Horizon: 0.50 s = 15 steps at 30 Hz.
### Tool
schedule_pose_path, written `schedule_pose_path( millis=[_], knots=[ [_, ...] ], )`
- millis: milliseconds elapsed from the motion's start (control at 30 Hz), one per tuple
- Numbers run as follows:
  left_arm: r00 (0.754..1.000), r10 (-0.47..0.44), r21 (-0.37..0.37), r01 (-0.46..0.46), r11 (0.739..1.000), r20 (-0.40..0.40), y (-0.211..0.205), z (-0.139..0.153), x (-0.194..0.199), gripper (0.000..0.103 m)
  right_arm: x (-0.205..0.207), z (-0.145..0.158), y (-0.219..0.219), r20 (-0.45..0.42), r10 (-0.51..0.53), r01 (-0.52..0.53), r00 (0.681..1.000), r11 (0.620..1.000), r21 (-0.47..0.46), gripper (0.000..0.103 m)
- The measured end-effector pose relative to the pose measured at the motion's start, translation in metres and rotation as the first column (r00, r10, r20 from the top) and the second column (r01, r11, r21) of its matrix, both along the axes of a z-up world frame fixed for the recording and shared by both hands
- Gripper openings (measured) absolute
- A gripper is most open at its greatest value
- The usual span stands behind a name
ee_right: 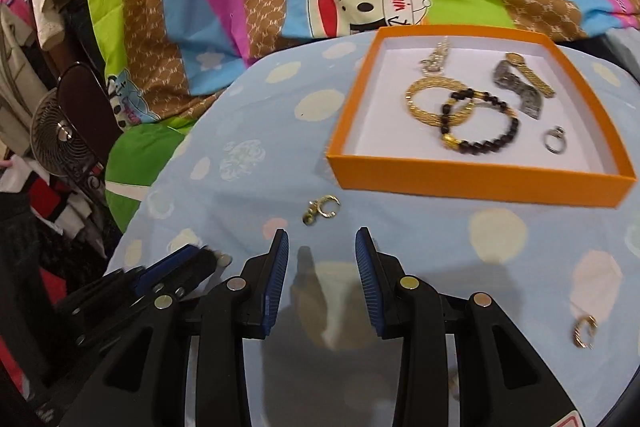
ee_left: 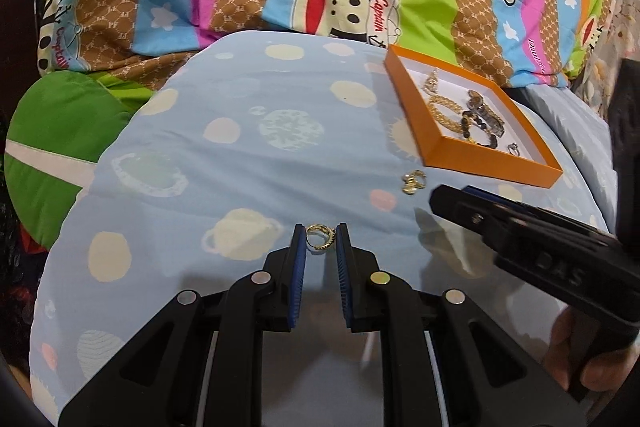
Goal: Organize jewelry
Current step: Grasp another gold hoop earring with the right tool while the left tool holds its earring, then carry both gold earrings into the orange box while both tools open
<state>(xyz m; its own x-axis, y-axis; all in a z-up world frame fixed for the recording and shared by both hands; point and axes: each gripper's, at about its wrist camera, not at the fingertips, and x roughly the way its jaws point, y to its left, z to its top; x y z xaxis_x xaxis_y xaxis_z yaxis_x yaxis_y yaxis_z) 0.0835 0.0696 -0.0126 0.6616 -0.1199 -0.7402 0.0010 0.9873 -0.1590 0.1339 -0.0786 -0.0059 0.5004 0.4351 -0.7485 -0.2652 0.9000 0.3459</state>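
Right now the small gold hoop earring (ee_left: 319, 237) sits pinched between the blue pads of your left tongs (ee_left: 320, 241), clamped on it just above the blue planet-print bedsheet (ee_left: 224, 163); that narrow grip suits a piece this thin, since a wider one would let it drop. Judging from the load already in the orange box (ee_right: 472, 183) — a gold bangle (ee_right: 434, 99), a dark bead bracelet (ee_right: 486, 137), a watch (ee_right: 520, 89), a silver ring (ee_right: 555, 139) — the hoop belongs there too. Your right tongs (ee_right: 322, 247) stand parted with nothing between the pads, aimed at a loose gold charm earring (ee_right: 322, 209) lying on the sheet just near of the box's near wall. Another gold hoop (ee_right: 585, 331) lies apart, to the right. You have open sheet to the left and near; the box's raised rim is the edge to clear, and the two tongs are close together, so mind them crossing.
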Motion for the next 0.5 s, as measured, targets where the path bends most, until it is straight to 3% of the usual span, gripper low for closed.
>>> schedule_pose_path(
  millis=[300, 433, 500],
  knots=[
    [1.0, -0.016, -0.027, 0.016, 0.999, -0.004, -0.001, -0.002, 0.002, 0.015, 0.019, -0.008, 0.019, 0.025, -0.02, 0.023, 0.999, 0.994, -0.107, 0.033],
    [1.0, -0.017, -0.043, 0.016, 0.999, -0.011, 0.001, -0.003, 0.003, 0.015, 0.017, -0.008, 0.025, 0.045, -0.009, 0.016, 0.999, 0.987, -0.161, 0.014],
    [1.0, -0.018, -0.045, 0.018, 0.999, -0.011, 0.001, -0.003, 0.003, 0.015, 0.017, -0.009, 0.023, 0.044, -0.012, 0.018, 0.999, 0.988, -0.156, 0.012]
  ],
)
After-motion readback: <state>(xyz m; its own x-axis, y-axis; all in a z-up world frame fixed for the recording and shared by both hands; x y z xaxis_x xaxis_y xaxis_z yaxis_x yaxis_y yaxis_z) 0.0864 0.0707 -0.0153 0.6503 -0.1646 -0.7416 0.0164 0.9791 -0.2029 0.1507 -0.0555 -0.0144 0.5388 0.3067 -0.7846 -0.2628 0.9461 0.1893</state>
